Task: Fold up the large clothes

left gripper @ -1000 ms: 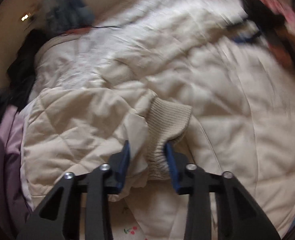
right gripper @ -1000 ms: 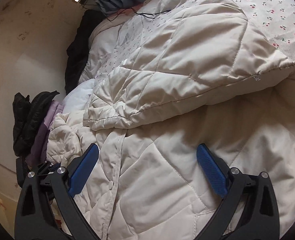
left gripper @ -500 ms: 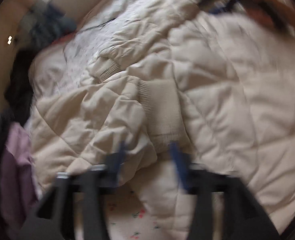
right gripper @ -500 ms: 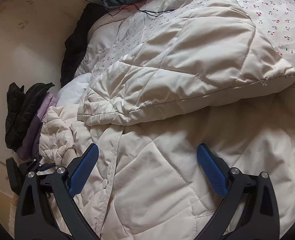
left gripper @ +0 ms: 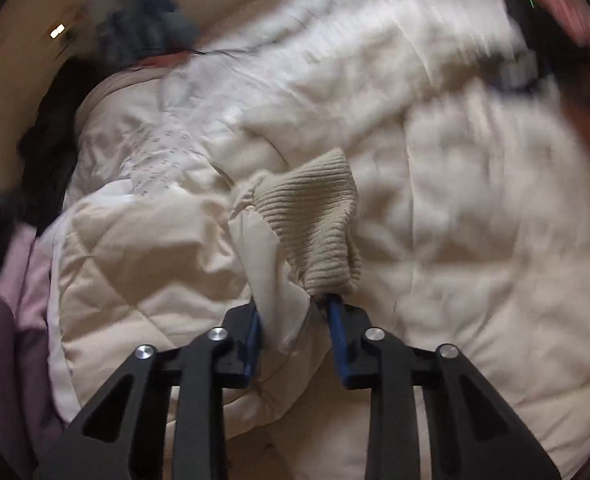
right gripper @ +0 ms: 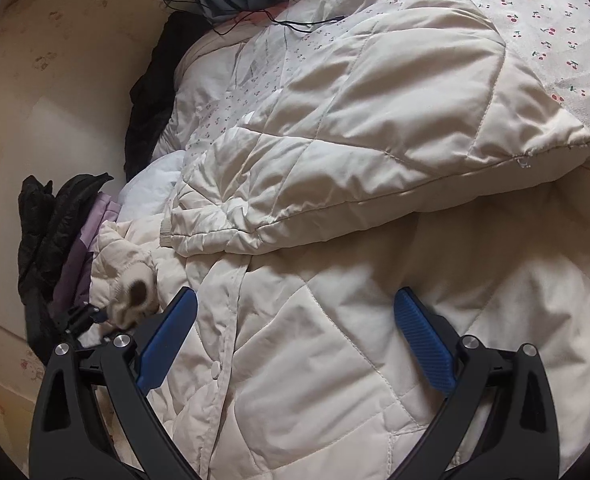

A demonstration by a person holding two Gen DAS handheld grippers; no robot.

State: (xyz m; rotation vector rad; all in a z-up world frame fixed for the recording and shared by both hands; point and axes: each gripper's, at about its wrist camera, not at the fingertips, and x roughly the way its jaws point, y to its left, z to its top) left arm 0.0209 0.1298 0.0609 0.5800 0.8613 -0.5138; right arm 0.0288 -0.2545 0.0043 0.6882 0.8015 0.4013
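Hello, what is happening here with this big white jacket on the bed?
A person is folding a cream quilted jacket on a bed with a cherry-print sheet, holding a gripper in each hand. The left gripper is closing on the sleeve end, with the ribbed cuff and some quilted fabric bunched between its pads. The right gripper hangs open above the jacket body and grips nothing. One sleeve already lies folded across the jacket. Dark and purple clothes lie beside the wall.
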